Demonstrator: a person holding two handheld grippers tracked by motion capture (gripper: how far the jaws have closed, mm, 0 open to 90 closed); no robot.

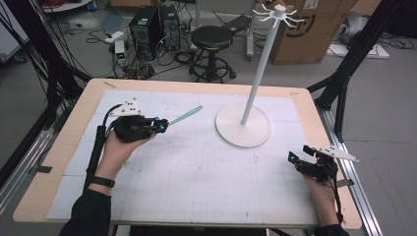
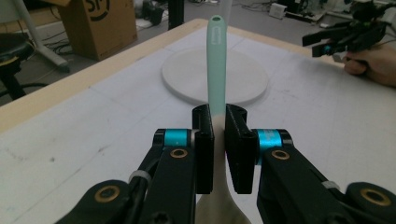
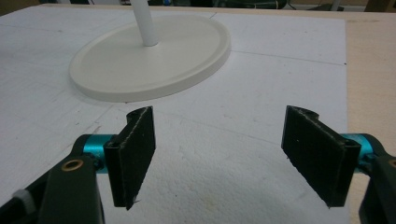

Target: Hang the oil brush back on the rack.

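Two grippers: the left gripper (image 2: 216, 140) clamps a mint-green, perhaps silicone utensil (image 2: 216, 65); the right gripper (image 3: 229, 156) hovers wide open above the tabletop (image 3: 280, 70).

one spatula (image 2: 217, 65), one stand (image 1: 243, 129), two grippers

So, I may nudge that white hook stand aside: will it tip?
Probably it slides rather than tips: the stand has a wide, flat round base. Pushed high on its tall thin pole, it might rock. It looks like light plastic, though weight can't be judged.
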